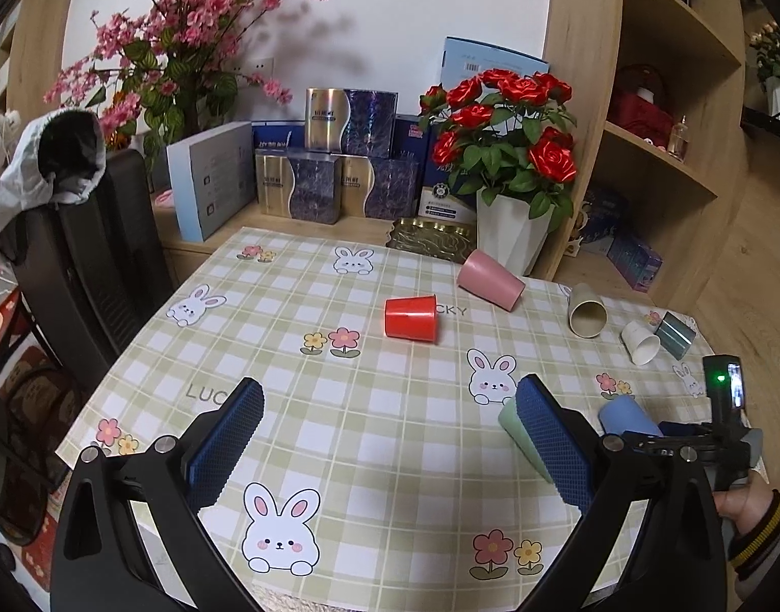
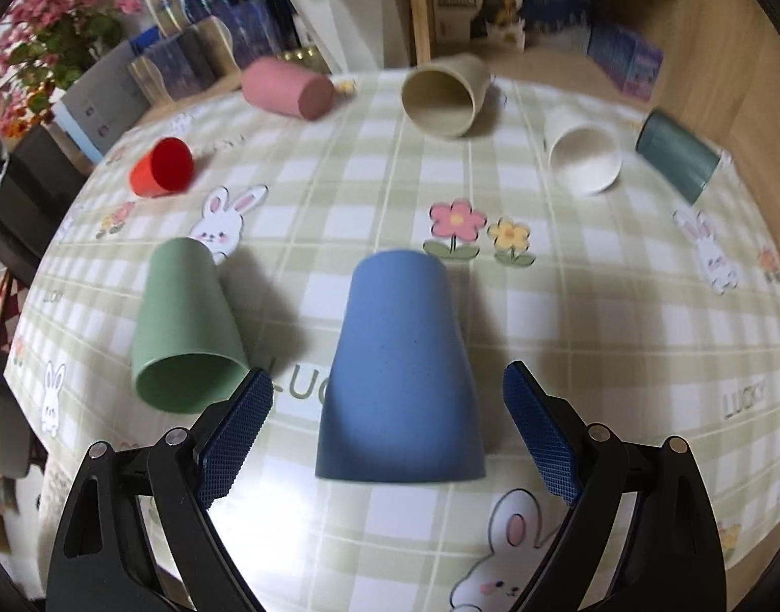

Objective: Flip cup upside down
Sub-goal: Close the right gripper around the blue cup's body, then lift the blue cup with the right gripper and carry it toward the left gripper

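So far, one cup looks done: the blue cup (image 2: 401, 372) stands mouth-down on the desk (image 2: 619, 336), low in the middle of the right wrist view, its closed base pointing up. The right gripper (image 2: 388, 426) frames it, jaws spread wide, one pad on each side and neither touching the cup wall, so it holds nothing. I judge this as either a fresh release or a check, not a grasp.

Everything else is left. Lying on their sides in that view are the green cup (image 2: 186, 326) at lower left, the red cup (image 2: 161, 167) at upper left, the pink cup (image 2: 286, 87) and beige cup (image 2: 445, 96) along the top, and the white cup (image 2: 583, 159) and grey cup (image 2: 676, 156) at upper right. None of these rests on its rim.

In the left wrist view the left gripper (image 1: 390, 438) hangs over bare desk at the bottom of the frame, jaws wide apart and empty, with the red cup well ahead near the centre. By my count, six of seven cups remain to be turned.
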Demonstrator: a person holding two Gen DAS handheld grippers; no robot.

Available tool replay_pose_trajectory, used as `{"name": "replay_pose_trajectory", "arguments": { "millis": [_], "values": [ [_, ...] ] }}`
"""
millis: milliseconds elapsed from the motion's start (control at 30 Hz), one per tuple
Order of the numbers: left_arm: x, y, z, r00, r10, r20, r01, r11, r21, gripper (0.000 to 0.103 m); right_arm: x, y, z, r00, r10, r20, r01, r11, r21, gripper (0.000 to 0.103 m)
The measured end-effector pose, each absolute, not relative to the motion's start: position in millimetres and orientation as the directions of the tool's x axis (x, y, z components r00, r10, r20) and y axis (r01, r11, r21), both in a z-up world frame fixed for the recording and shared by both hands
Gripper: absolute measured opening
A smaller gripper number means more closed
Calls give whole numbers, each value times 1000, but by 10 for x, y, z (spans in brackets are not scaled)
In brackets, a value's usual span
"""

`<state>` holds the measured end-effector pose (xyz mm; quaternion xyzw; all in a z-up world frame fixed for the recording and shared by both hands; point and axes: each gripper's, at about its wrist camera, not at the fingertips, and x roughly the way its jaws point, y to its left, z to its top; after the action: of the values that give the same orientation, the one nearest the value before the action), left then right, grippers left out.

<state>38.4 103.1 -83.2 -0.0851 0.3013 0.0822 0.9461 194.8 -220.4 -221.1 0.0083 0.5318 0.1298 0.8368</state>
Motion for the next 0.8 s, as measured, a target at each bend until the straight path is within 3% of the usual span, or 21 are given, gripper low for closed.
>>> {"name": "replay_pose_trajectory", "arguments": {
  "millis": [233, 800],
  "values": [
    [444, 1086, -964, 793, 79, -605, -206, 968, -144, 97, 2096, -2175, -2444, 327, 232, -916, -160, 969, 188, 67],
    [472, 1172, -1063, 776, 35, -630, -202, 960, -194, 97, 2114, -2337, -2532, 318, 294, -901, -58, 955, 292, 67]
  ]
}}
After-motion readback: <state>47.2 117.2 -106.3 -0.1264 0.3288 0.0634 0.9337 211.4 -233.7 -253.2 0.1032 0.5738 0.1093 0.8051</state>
